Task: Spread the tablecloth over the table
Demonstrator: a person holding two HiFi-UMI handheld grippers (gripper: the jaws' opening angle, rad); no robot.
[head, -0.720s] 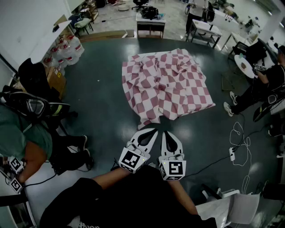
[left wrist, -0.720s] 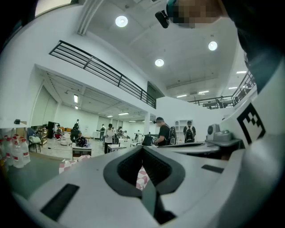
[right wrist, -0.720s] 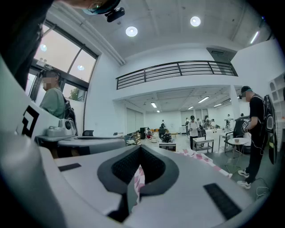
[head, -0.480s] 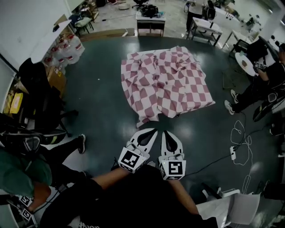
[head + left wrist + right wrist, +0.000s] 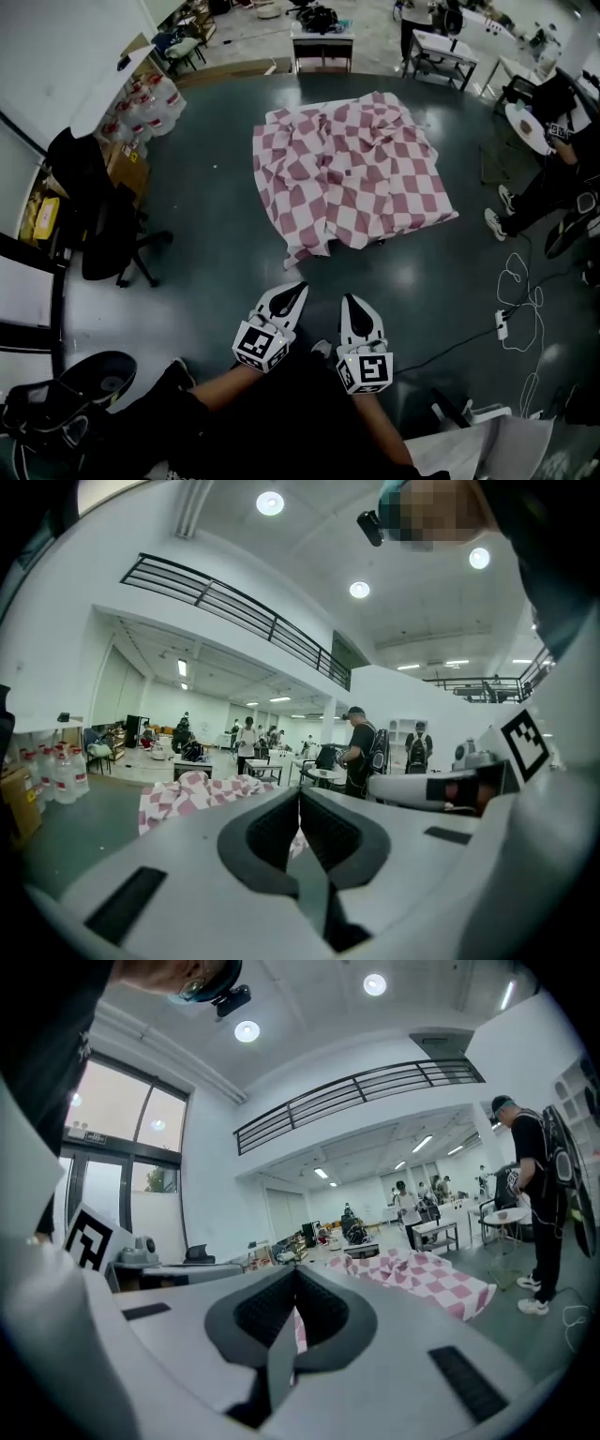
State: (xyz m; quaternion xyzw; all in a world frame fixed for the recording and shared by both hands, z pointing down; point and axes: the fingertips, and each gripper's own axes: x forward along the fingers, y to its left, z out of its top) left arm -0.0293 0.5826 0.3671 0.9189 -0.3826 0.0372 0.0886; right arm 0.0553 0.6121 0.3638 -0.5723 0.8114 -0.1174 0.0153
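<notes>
left fingers: pressed together, nothing between them; the left gripper view shows the dark pads meeting
right fingers: same, pads closed on each other, empty
left gripper [image 5: 299, 287]: tip aims ahead at the cloth and slants slightly toward the right gripper; roughly level
right gripper [image 5: 352, 299]: just beside the left one, not touching it, tip straight ahead, roughly level
marker cubes: left cube [image 5: 260, 344] and right cube [image 5: 365, 369] sit at the rear of each gripper, close to the person's torso
forearms: left forearm [image 5: 214, 384] and right forearm [image 5: 384, 424] are bare, bent in close to the body, dark clothing behind them
tablecloth [image 5: 352, 169]: red and white check, rumpled and wrinkled, well ahead of both tips and apart from them; near corner hangs low toward the grippers; what it lies on is mostly covered
floor [image 5: 206, 202]: dark, glossy, surrounds the cloth
office chair [image 5: 103, 225]: black, left of the cloth
water jugs [image 5: 150, 98]: cluster by the left wall
cable [image 5: 511, 309]: white, looped on the floor at right
seated person [image 5: 562, 178]: right edge, dark clothes
</notes>
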